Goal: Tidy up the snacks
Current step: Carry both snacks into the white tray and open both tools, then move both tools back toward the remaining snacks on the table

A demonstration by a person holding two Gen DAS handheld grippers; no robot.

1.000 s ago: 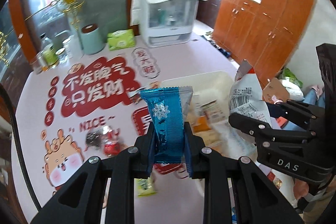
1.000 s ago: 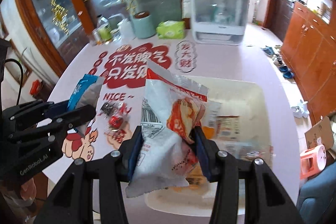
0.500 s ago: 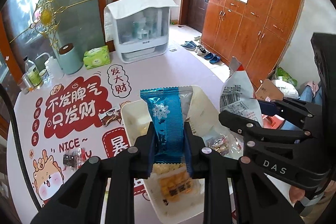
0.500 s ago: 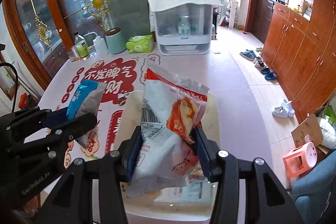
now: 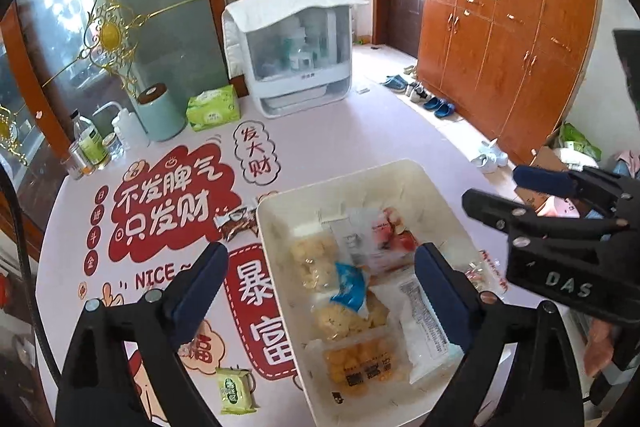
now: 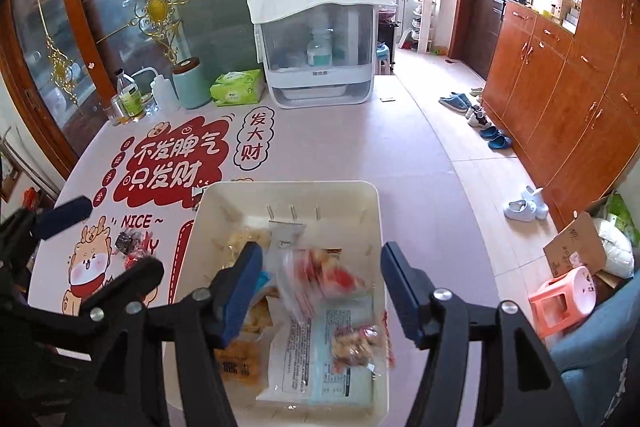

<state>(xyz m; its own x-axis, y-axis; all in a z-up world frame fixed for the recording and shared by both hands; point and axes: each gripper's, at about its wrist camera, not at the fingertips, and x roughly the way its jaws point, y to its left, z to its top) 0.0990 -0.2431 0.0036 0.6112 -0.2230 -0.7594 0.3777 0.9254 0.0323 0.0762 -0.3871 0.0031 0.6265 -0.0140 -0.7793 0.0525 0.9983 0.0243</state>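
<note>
Both grippers [image 5: 320, 291] [image 6: 316, 287] were opening, empty, over the bin [image 5: 404, 171], most snacks inside; a green packet [image 5: 236, 391] and candies [image 6: 130, 247] waited left of it

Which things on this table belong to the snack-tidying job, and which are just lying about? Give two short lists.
Belonging to the job:
white tray
blue snack packet in the tray
red-and-white snack bag, blurred, over the tray
small green packet on the table
brown wrapped snack beside the tray

Just lying about:
green tissue pack
mint canister
white dish cabinet
bottles
</note>
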